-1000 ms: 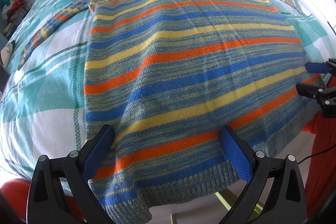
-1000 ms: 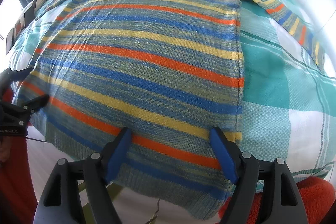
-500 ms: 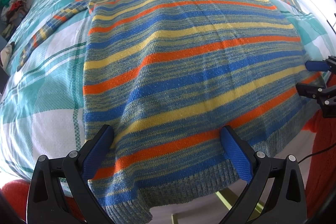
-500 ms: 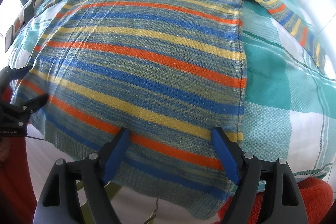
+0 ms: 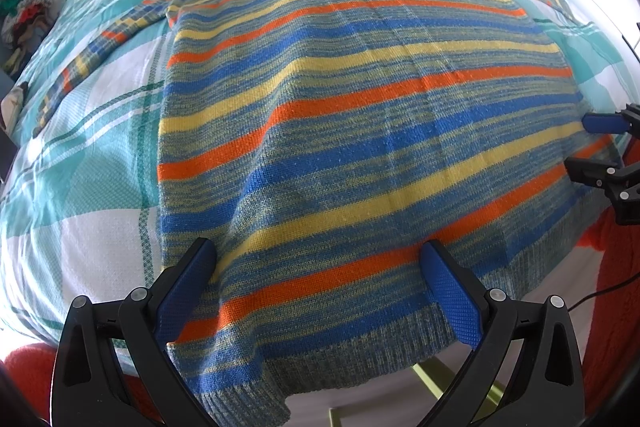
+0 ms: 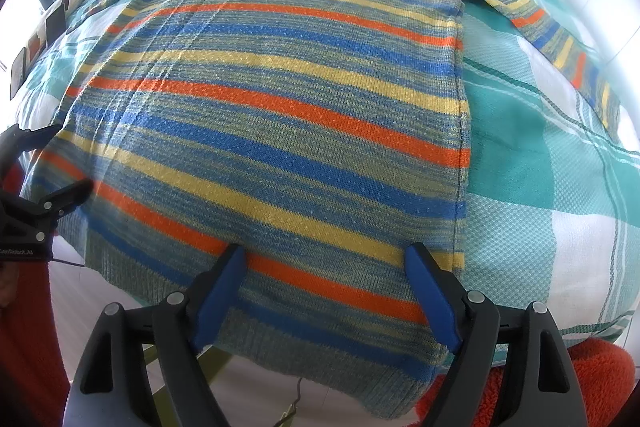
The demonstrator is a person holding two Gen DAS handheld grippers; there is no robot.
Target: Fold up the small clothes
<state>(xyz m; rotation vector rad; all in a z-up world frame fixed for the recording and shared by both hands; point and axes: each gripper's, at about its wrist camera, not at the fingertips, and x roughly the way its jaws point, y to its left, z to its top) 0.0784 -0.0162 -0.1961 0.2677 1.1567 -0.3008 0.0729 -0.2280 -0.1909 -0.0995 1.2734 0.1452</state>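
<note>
**Both hand-held grippers spread over the hem, one near each bottom corner**

Since the earlier frames almost nothing has shifted: the sweater lies as it did, both hands have kept their place, and only the right hand-held gripper point(image 6: 322, 261) has just been opening its jaws a little wider, with the knit under them but not pinched.

The striped knitted sweater in blue, orange, yellow and grey-green point(image 5: 360, 131) is spread flat on the bed with the teal-and-white checked cover point(image 5: 80, 187). Its ribbed hem point(image 5: 340, 355) hangs over the bed's near edge, toward the person; its collar is at the far end, so its long axis runs straight away from both grippers. The sleeves lie out to either side of the body.

The left hand-held gripper point(image 5: 320, 259) stands spread above the hem near the sweater's left corner, gripping nothing. The right one stands likewise near the right side seam point(image 6: 460, 147). Each is nearer its own corner, so the coming fold probably begins with both closing on the hem.
</note>
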